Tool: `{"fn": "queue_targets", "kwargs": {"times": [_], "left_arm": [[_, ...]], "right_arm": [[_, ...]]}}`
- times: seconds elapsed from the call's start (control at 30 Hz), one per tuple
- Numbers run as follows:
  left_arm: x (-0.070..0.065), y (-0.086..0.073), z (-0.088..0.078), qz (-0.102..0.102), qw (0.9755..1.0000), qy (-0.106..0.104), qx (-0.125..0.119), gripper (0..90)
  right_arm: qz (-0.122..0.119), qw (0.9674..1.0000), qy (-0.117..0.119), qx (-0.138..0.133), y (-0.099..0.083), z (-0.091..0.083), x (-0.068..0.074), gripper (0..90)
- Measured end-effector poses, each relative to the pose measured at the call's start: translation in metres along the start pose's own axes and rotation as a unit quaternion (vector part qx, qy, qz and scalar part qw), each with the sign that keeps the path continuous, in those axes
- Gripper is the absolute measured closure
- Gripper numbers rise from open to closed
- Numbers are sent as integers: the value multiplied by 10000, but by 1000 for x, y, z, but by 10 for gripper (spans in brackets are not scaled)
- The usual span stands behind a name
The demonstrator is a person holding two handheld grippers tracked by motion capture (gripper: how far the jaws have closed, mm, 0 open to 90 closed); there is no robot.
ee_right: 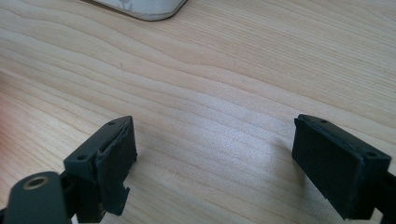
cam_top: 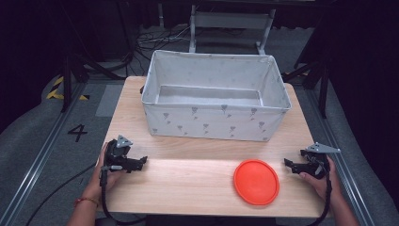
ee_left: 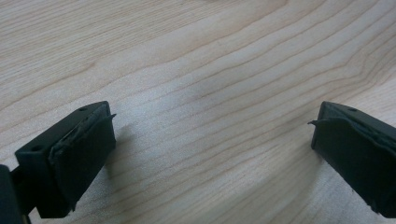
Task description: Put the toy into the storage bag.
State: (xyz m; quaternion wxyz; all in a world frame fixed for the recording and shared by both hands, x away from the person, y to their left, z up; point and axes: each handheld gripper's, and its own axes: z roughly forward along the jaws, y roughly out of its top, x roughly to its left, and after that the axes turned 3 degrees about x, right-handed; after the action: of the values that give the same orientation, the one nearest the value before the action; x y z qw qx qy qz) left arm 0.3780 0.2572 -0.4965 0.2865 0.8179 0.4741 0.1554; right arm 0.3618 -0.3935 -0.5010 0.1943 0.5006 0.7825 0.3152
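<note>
Orange disc (cam_top: 256, 182) lies flat on wooden table (cam_top: 188, 183), nearer the right tongs than the left, untouched by either.

Going L to R in high view: left tongs (cam_top: 141, 161) held in person's left hand (cam_top: 104, 172) near table's left edge, tips pointing rightward twd the disc, well apart from it, w/ bare wood between. Left gripper view: jaws released, spread wide, nothing between them but wood grain. Fabric bin (cam_top: 216, 96), white w/ small grey print, stands beyond both tongs, about midway btwn them, apart from the disc. Disc sits just left of right tongs (cam_top: 288, 163), near but not touching. Right tongs held in right hand (cam_top: 320, 181) at table's right edge, tips pointing left twd disc. Right gripper view: jaws released, wide apart, only wood between; bin's rounded corner (ee_right: 149, 10) shows at top, well beyond the tips.
</note>
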Motion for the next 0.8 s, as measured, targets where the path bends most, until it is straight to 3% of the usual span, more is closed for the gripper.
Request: {"fn": "queue_targets", "kwargs": {"times": [0.27,0.67,0.8], "left_arm": [[4,2,1,252,9995,-210,27,0],[3,1,0,219,9996,-181,19,5],[3,1,0,226,9996,-177,15,5]], "right_arm": [[9,10000,-4,4,0,0,0,139],[46,9999,-20,131,1,-3,-1,166],[-43,10000,2,87,3,-9,0,170]]}}
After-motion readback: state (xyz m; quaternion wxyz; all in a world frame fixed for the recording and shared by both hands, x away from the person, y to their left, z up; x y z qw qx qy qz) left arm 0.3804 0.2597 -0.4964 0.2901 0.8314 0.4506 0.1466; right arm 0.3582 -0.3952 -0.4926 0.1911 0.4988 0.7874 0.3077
